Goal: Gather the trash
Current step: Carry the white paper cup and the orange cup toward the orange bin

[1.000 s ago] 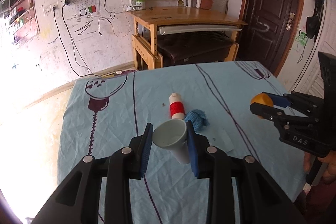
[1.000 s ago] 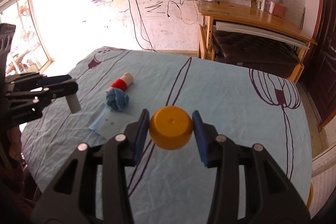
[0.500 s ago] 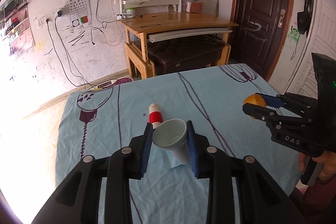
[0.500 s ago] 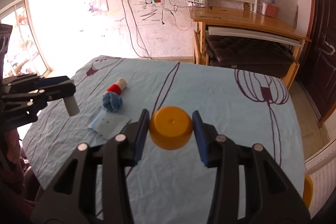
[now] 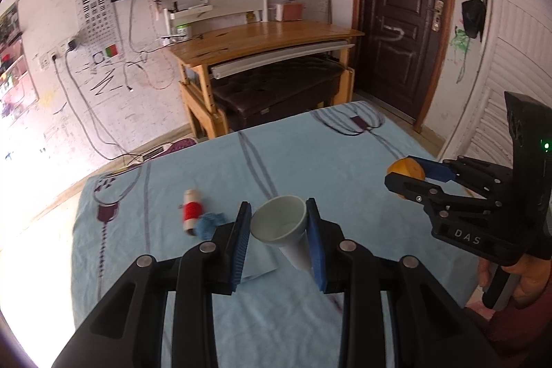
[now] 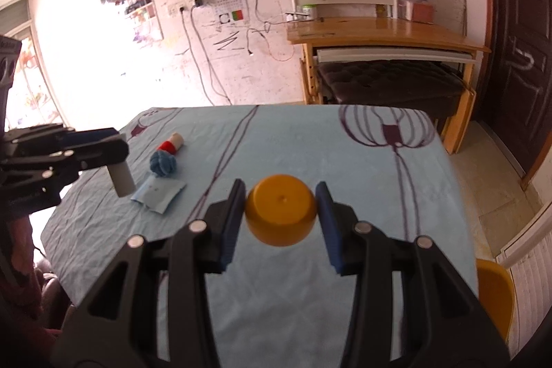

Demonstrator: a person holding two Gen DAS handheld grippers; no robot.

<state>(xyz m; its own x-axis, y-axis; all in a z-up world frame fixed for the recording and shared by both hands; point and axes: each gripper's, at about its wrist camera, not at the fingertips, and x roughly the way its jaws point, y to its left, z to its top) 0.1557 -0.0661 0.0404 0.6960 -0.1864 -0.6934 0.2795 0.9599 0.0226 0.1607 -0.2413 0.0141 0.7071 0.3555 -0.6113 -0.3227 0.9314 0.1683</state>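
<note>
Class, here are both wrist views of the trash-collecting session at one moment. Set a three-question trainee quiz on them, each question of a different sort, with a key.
1. True or false: the left gripper grips a white paper cup.
2. Multiple choice: what does the right gripper hold? A) a blue knotted thing B) a yellow cup C) a red-banded tube
3. Short answer: name the three things lying on the blue tablecloth.

Key
1. True; the cup sits between the pads, its mouth toward the camera.
2. B, the yellow cup, its base toward the camera.
3. The red-banded tube, the blue knotted thing and the flat pale-blue packet.
</note>
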